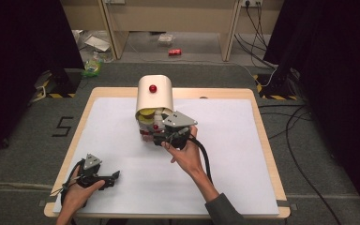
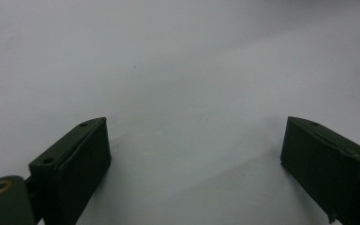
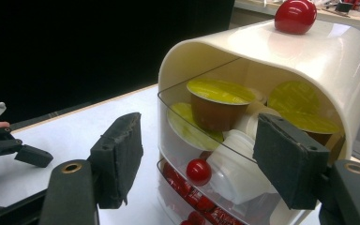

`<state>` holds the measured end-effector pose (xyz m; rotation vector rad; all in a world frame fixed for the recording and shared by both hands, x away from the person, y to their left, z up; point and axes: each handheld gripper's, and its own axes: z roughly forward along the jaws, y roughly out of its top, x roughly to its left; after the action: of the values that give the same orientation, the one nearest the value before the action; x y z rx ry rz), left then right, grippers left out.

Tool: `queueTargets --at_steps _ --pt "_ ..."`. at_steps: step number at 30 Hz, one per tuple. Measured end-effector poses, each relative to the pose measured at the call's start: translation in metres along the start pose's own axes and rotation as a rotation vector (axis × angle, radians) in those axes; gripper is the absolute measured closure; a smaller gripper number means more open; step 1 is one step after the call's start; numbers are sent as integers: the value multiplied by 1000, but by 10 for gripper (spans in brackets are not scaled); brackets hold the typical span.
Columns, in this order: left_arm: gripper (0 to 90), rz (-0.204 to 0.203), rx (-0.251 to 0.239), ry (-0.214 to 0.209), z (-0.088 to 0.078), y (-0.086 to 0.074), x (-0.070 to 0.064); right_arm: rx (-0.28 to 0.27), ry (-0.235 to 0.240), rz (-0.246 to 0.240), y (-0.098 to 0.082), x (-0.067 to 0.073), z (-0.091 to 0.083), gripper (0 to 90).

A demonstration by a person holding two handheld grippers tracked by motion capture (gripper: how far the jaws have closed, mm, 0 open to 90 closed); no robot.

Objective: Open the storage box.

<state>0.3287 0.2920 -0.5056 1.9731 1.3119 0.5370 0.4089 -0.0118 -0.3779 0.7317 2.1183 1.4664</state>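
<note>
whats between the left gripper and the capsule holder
Bare white table cover in the high view, between the left gripper and the capsule holder.

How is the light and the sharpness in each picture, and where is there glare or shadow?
High view: even light on the white table, dark curtains at both sides, slightly soft. Left gripper view: the table surface is blurred and grey, with soft shadows beside the black jaws. Right gripper view: the jaws are out of focus, the cream container is sharper, glare shines on its red knob, and the background is black.
</note>
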Motion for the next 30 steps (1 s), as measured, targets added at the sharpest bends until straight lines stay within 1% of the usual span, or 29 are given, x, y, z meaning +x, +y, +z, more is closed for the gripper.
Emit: queueTargets --at_steps 4,6,9,14,19,20,22,23,26,30 --pt "77 -1 0 0 0 0 0 3 2 0 -2 -2 4 333" --pt "77 0 -1 0 0 0 0 13 1 -8 -3 -3 7 336" --pt "78 0 0 0 0 0 0 18 -4 -1 -4 -5 9 337" --pt "77 0 0 0 0 0 0 24 -2 -8 -4 -5 8 340" --pt "78 0 0 0 0 0 0 33 2 3 -3 -5 7 343" --pt "77 0 0 0 0 0 0 34 3 -6 -3 -5 7 345" --pt "77 -1 0 0 0 0 0 36 6 7 -2 -6 7 364" --pt "78 -1 0 0 0 0 0 37 4 10 -2 -7 7 369" --pt "78 0 0 0 0 0 0 42 -7 -5 -2 -8 8 368" --pt "77 0 0 0 0 0 0 45 -14 -5 -3 -9 10 365"
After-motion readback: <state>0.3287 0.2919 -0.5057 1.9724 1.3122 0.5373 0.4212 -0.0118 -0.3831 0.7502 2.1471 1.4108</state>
